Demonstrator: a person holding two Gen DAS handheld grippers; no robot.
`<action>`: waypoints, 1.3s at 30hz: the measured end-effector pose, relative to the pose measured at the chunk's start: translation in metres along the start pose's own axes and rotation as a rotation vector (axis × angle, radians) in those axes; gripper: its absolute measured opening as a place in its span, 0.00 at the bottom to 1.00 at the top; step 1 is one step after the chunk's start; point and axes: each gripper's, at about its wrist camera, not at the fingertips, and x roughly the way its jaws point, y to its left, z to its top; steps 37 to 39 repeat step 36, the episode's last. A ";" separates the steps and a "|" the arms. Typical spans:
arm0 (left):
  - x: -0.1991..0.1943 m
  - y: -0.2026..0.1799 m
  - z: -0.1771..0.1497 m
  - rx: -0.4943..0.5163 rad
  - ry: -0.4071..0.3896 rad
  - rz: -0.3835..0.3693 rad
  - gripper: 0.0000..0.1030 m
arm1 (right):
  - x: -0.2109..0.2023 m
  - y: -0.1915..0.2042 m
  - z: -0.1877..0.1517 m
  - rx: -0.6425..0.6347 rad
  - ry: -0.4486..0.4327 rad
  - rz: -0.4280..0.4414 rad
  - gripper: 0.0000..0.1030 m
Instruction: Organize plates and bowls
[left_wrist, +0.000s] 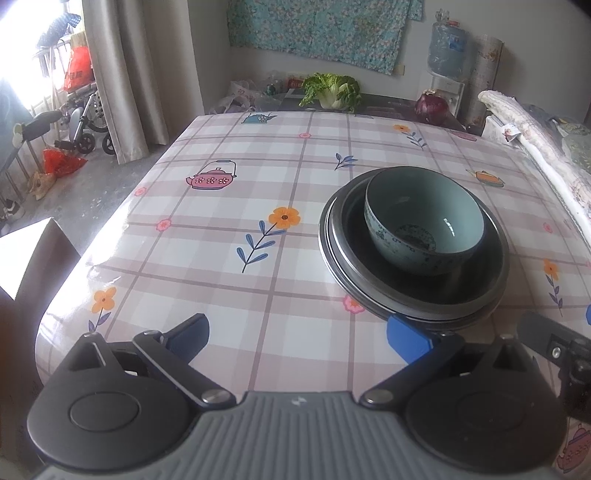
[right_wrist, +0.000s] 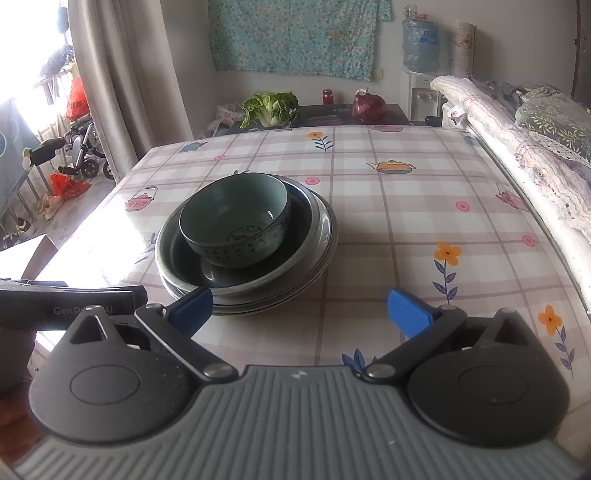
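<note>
Celadon bowl (left_wrist: 424, 221) upright inside the topmost dark plate of a stack of plates (left_wrist: 340, 240), set right of centre on the checked, flower-printed worktop (left_wrist: 221, 206). Left claw (left_wrist: 299, 334) spread wide, holding nothing, its right blue finger just at the stack's near rim. Right claw (right_wrist: 299, 314) likewise wide apart and empty, just before the stack. Beyond the far edge: a leafy cabbage (right_wrist: 271, 107) and a purple cabbage (right_wrist: 369, 105).
</note>
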 end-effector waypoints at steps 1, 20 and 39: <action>0.000 0.000 0.000 0.000 0.001 0.000 1.00 | 0.000 0.000 0.001 0.001 0.002 0.000 0.99; 0.004 -0.005 0.001 0.006 0.019 -0.005 1.00 | 0.011 -0.004 0.001 0.006 0.035 -0.008 0.99; 0.002 -0.008 0.000 0.012 0.017 -0.010 1.00 | 0.010 -0.004 0.000 0.000 0.036 -0.004 0.99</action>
